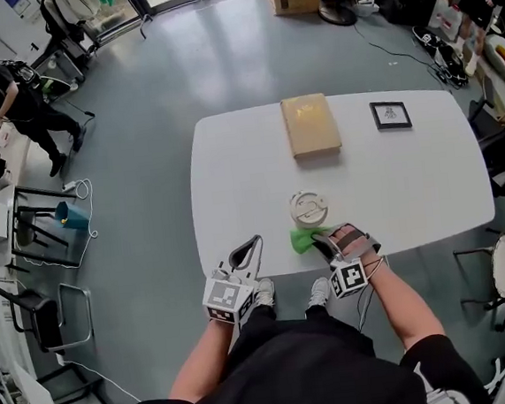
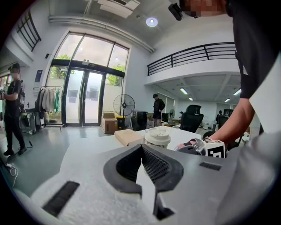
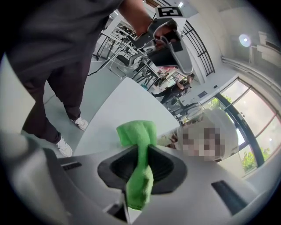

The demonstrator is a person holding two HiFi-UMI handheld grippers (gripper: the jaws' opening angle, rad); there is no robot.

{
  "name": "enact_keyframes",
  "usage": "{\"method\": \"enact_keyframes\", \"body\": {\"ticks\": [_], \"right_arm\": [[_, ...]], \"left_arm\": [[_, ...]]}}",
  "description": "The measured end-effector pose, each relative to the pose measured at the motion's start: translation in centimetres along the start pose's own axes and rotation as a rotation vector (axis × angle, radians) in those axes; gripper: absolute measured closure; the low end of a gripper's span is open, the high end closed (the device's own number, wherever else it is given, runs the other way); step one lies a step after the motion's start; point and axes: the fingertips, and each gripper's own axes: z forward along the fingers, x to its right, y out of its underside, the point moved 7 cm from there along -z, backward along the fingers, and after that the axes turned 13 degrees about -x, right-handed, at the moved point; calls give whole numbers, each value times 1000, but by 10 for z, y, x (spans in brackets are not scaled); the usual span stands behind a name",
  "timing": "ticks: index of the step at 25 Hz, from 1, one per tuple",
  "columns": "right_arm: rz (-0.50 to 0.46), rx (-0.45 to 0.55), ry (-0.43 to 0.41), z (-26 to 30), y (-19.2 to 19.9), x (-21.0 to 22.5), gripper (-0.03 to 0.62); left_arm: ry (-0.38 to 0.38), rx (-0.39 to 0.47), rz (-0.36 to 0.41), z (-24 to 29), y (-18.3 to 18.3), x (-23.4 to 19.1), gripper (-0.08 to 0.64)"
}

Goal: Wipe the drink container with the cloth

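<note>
Head view: person stands at the near edge of a white table (image 1: 232,172), 1 gripper in each hand.

Left gripper (image 1: 255,242): at the near table edge, left of the cup. Own view shows the jaws (image 2: 141,147) closed tip to tip with nothing between them. It touches no object.

Right gripper (image 1: 326,241): low over the near edge, jaws pointing toward the cup. Own view shows the jaws (image 3: 142,146) clamped on a green cloth (image 3: 137,132). The cloth is pinched at its middle, with 1 bunch sticking out past the tips and 1 tail hanging back between the pads.

Cloth (image 1: 303,239): sits just on the near side of the cup. Contact with the cup cannot be told.

Cup (image 1: 308,207): the drink container, white with a lid, upright on the table, near the front edge and about centre. In the left gripper view the cup (image 2: 157,137) stands just beyond the jaw tips.

Farther back on the table: 1 flat brown box (image 1: 310,124), and right of it 1 small black frame (image 1: 391,114), well apart from the cup.

Beyond the table: grey floor, and another person (image 1: 20,95) standing far left.
</note>
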Motion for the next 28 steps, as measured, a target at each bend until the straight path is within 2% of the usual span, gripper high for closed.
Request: {"method": "enact_keyframes", "body": {"ticks": [4, 8, 13, 16, 20, 22, 24, 28], "right_arm": [[6, 10, -39, 11, 10, -15, 512], [38, 50, -42, 11, 11, -13, 512], [247, 201, 4, -25, 15, 16, 514], [399, 320, -5, -54, 18, 40, 517], [527, 464, -20, -94, 17, 67, 518], [676, 557, -24, -107, 21, 77, 518], [916, 652, -43, -112, 32, 90, 518], [1263, 717, -119, -97, 62, 113, 517]], "left_arm": [[-37, 20, -23, -5, -11, 11, 548], [-70, 36, -35, -5, -8, 17, 548], [-101, 20, -56, -4, 3, 28, 548], [-103, 19, -59, -3, 5, 36, 548], [-97, 23, -44, -3, 3, 48, 548], [-98, 26, -44, -3, 4, 54, 548], [-98, 30, -47, -1, 5, 59, 548], [-96, 39, -52, 5, 2, 65, 548]]}}
